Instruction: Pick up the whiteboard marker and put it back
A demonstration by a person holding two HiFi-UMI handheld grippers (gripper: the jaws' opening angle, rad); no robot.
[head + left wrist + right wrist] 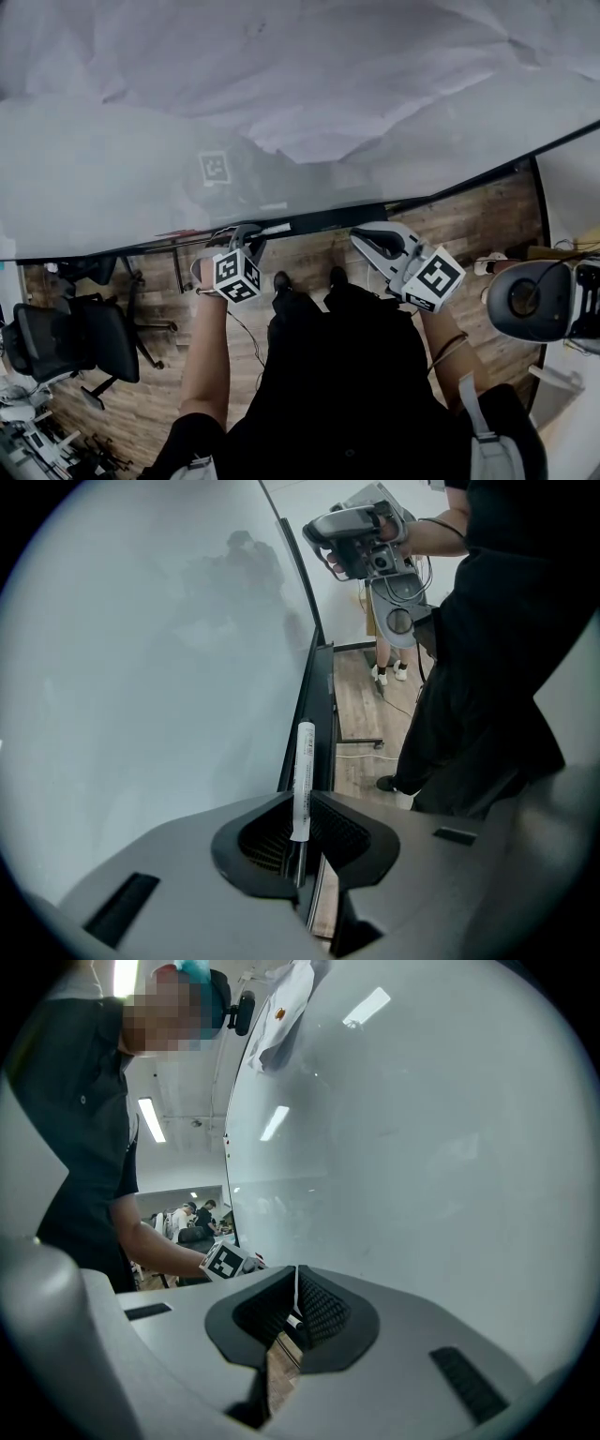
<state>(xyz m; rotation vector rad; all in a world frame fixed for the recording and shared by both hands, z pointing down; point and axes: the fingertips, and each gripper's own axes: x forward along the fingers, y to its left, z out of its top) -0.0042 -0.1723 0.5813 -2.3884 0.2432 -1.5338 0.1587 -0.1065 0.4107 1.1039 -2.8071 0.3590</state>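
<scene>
The left gripper [302, 803] is clamping its jaws on the whiteboard marker [304, 771]. The marker's white body is sticking out past the tips, lined up over the dark tray [323, 696] that is running along the bottom edge of the whiteboard [141, 667]; whether it is touching the tray cannot be told. The right gripper [295, 1277] is hanging farther along that edge, close to the board, its jaws together and empty. Wooden floor [487, 225] is lying open below, and an office chair [84, 342] is standing off to the person's left.
</scene>
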